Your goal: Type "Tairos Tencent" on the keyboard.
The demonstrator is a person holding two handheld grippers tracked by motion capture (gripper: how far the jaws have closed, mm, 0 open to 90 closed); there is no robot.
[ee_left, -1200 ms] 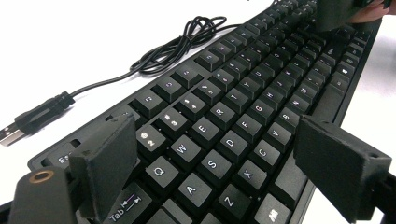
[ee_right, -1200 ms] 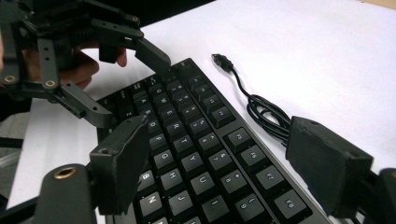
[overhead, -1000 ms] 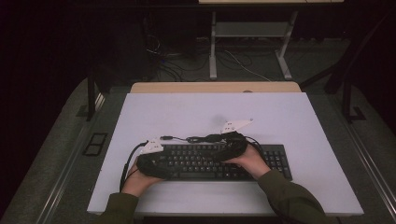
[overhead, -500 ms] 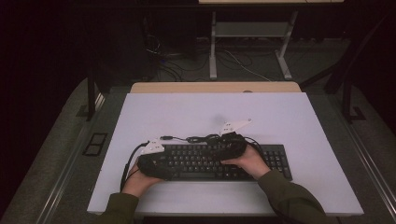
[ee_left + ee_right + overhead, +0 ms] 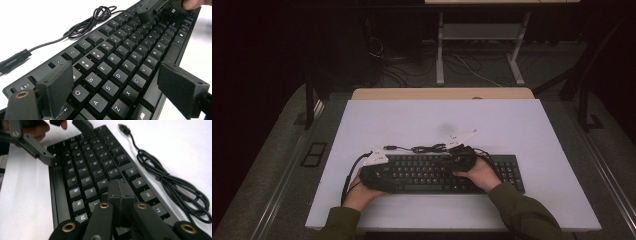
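Note:
A black keyboard (image 5: 439, 173) lies on the white table (image 5: 437, 120) near its front edge. My left gripper (image 5: 384, 179) is at the keyboard's left end. In the left gripper view it (image 5: 120, 87) stands open, one pad (image 5: 58, 85) over the Esc and Tab corner and the other pad (image 5: 181, 88) past the front edge. My right gripper (image 5: 458, 160) hovers over the keyboard's middle right. In the right gripper view it (image 5: 120, 192) is shut with nothing between its pads, the tips low over the keys around H and J. The keyboard's cable (image 5: 170, 182) lies coiled behind it.
The cable's USB plug (image 5: 124, 128) lies loose on the table behind the keyboard (image 5: 90, 170). Bare white tabletop stretches behind and to both sides. A wooden strip (image 5: 442, 93) runs along the table's far edge, with dark floor and a metal stand (image 5: 477, 45) beyond.
The right gripper has shifted slightly left and lower over the keys. The left gripper and the keyboard have stayed in place.

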